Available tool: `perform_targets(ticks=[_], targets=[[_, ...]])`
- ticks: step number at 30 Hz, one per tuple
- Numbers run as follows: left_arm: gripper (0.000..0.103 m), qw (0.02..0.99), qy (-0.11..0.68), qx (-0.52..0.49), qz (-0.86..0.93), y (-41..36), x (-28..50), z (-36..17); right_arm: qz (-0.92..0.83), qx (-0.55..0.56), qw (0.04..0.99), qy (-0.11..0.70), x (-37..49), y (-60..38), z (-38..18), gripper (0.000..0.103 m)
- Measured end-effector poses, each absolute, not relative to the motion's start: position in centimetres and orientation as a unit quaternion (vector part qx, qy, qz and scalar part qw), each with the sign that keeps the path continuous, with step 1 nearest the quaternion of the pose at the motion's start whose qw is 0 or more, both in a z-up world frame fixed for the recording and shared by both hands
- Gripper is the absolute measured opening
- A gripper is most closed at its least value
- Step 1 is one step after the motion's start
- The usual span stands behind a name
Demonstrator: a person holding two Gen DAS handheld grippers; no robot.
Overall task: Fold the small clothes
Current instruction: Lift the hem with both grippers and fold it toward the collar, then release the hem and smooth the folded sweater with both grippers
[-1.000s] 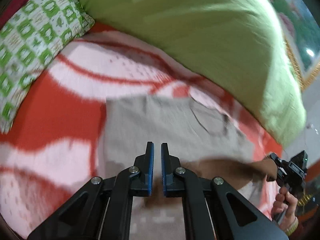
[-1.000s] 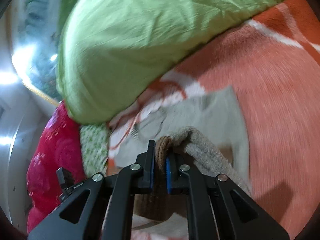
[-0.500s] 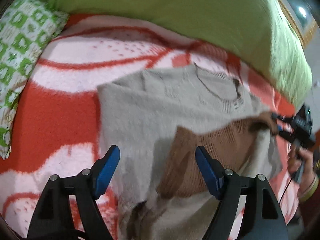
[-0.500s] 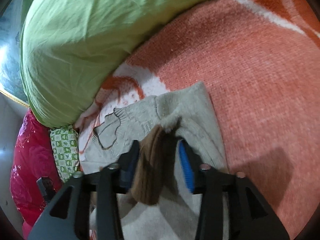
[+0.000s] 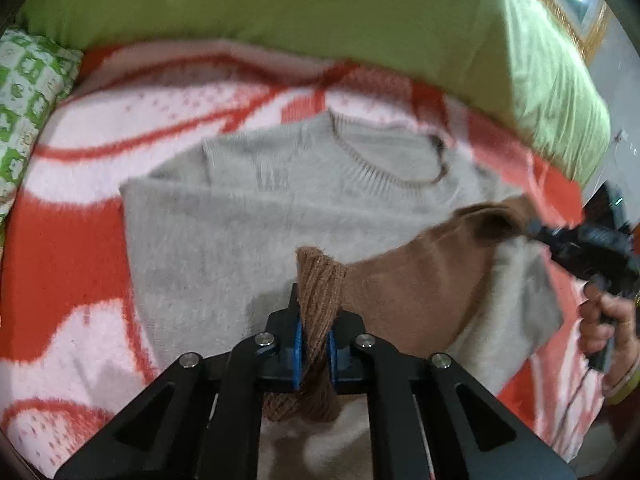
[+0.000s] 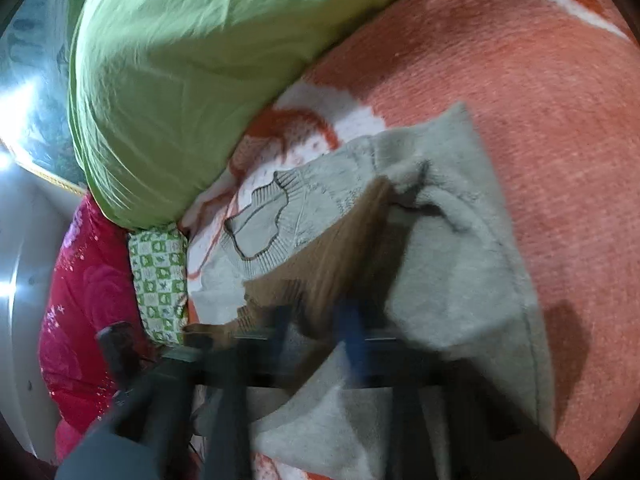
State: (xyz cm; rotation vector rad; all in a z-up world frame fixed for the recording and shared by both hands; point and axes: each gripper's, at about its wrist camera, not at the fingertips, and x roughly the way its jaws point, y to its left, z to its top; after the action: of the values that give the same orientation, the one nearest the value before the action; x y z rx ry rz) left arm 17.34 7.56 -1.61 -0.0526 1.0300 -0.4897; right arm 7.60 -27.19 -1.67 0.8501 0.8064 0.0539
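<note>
The grey sweater (image 5: 248, 216) lies flat on the bed blanket (image 5: 60, 264), collar away from both claws, its brown hem pinched in the left claw (image 5: 314, 336) while the blurred right claw (image 6: 316, 320) straddles it, grip unclear.

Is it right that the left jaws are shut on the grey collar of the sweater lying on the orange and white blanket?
Not quite. The left wrist view shows the left gripper shut on the brown ribbed hem, not the grey collar. The sweater does lie on the orange and white blanket.
</note>
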Motion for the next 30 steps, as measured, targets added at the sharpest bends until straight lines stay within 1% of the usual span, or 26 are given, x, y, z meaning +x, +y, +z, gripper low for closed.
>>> perform_targets(ticks=[2, 5, 8, 11, 13, 14, 15, 17, 18, 21, 22, 23, 24, 25, 27, 30], targets=[[0.007, 0.853, 0.464, -0.046, -0.235, 8.5, 17.1, 0.8, 0.031, 0.41, 0.842, 0.349, 7.0, -27.3, -0.2, 0.007], [0.007, 0.877, 0.422, -0.04, -0.224, 9.1, 18.5, 4.5, 0.047, 0.388, 0.868, 0.308, 7.1, -27.2, 3.4, 0.007], [0.007, 0.892, 0.404, -0.03, -0.198, 9.3, 21.9, 5.4, 0.043, 0.367, 0.88, 0.298, 9.1, -27.5, 5.0, 0.007], [0.008, 0.889, 0.42, -0.027, -0.18, 9.2, 25.6, 3.6, 0.005, 0.366, 0.877, 0.312, 11.8, -28.4, 4.1, 0.007], [0.008, 0.877, 0.449, -0.008, -0.169, 8.3, 27.3, 0.9, -0.038, 0.342, 0.873, 0.346, 13.4, -28.7, 2.5, 0.007], [0.008, 0.872, 0.463, 0.008, -0.161, 7.8, 27.8, -0.6, -0.045, 0.342, 0.869, 0.355, 13.9, -29.0, 1.6, 0.01], [0.009, 0.867, 0.476, 0.035, -0.146, 7.2, 28.1, -2.2, -0.047, 0.344, 0.866, 0.361, 14.3, -29.2, 0.8, 0.01], [0.013, 0.866, 0.48, 0.05, -0.133, 7.1, 28.1, -3.2, -0.063, 0.343, 0.857, 0.379, 14.7, -29.4, -0.3, 0.013], [0.017, 0.869, 0.475, 0.046, -0.13, 7.5, 27.8, -2.9, -0.061, 0.35, 0.854, 0.379, 14.4, -29.7, -0.3, 0.014], [0.019, 0.881, 0.459, 0.031, -0.113, 9.0, 26.5, -1.1, -0.064, 0.35, 0.867, 0.349, 12.0, -29.7, 1.4, 0.019], [0.022, 0.883, 0.454, 0.028, -0.112, 9.4, 25.7, -0.3, -0.064, 0.342, 0.873, 0.341, 11.2, -29.6, 2.0, 0.02], [0.024, 0.887, 0.447, 0.024, -0.112, 9.7, 24.5, 0.7, -0.061, 0.334, 0.879, 0.334, 10.3, -29.2, 2.7, 0.025], [0.03, 0.89, 0.441, 0.017, -0.116, 9.8, 23.4, 1.6, -0.059, 0.323, 0.885, 0.329, 9.5, -28.7, 3.3, 0.029], [0.04, 0.89, 0.437, 0.003, -0.128, 9.7, 22.2, 2.4, -0.052, 0.309, 0.893, 0.322, 8.7, -27.9, 3.8, 0.03], [0.049, 0.886, 0.433, -0.03, -0.161, 8.9, 18.8, 3.1, -0.032, 0.275, 0.906, 0.319, 7.6, -25.3, 3.8, 0.035], [0.05, 0.864, 0.453, -0.064, -0.21, 6.5, 15.6, 1.1, 0.032, 0.232, 0.904, 0.358, 7.9, -20.7, 1.6, 0.037]])
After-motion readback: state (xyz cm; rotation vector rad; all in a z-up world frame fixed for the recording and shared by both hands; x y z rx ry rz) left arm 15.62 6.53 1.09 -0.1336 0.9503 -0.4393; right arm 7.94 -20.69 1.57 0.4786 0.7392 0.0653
